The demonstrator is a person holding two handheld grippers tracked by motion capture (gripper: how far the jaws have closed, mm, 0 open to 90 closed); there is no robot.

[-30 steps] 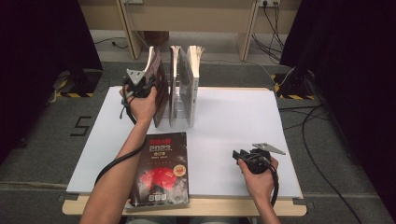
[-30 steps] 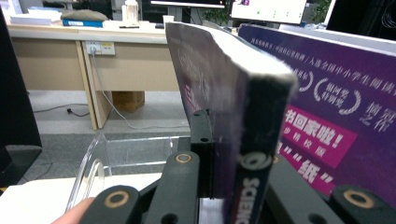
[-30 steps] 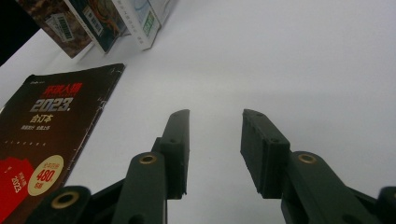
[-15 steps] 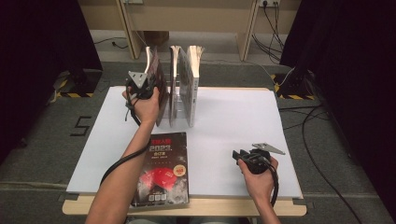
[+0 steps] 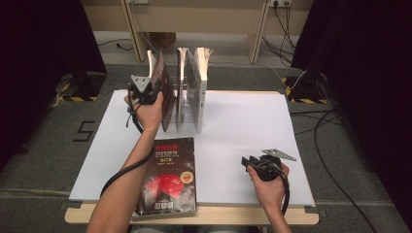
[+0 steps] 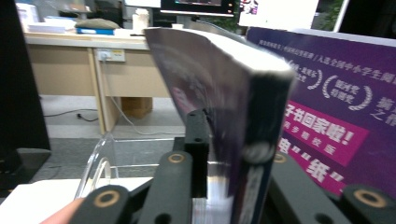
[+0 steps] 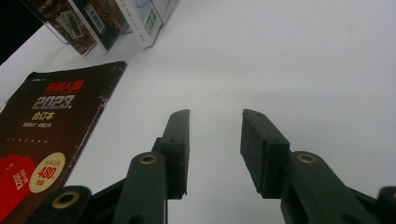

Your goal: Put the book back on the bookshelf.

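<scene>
Straddling the upright dark-covered paperback book (image 6: pixel 233 116), left tool (image 6: pixel 233 154) jaws just eased apart; right tool (image 7: pixel 215 149) gapes empty over white counter (image 7: pixel 303 60).

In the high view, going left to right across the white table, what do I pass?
Left gripper at the dark-covered upright book → pale upright books in the stand → bare white tabletop → right gripper, jaws open, near the front edge. The black-and-red 2023 book lies flat in front.

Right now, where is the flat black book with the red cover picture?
In the high view, the flat black book lies on the white table at its near left edge, beside the person's left forearm.
</scene>
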